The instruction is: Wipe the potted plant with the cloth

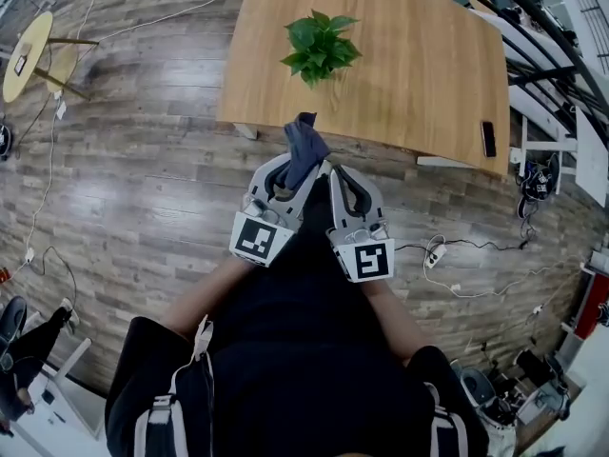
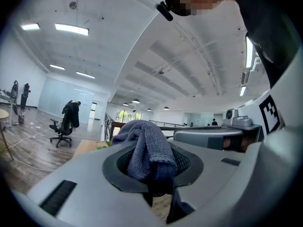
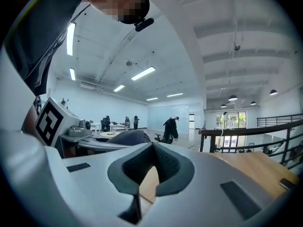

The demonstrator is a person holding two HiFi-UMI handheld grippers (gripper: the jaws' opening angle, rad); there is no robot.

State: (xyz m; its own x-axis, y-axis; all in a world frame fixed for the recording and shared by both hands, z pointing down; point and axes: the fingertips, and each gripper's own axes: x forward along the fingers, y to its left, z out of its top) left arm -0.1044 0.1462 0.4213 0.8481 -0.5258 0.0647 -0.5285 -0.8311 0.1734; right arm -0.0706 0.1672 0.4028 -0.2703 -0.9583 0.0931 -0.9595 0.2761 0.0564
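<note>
A small green potted plant stands on the wooden table, near its front edge. A dark blue-grey cloth sticks out of my left gripper, which is shut on it; the left gripper view shows the cloth bunched between the pads. My right gripper is right beside the left one, shut and empty, its pads meeting with nothing between them. Both grippers are held in front of the table's front edge, short of the plant. From the right gripper view the cloth shows at left.
A black phone lies at the table's right end. A round yellow side table stands far left. Cables and a power strip lie on the wooden floor at right. A black railing runs behind the table.
</note>
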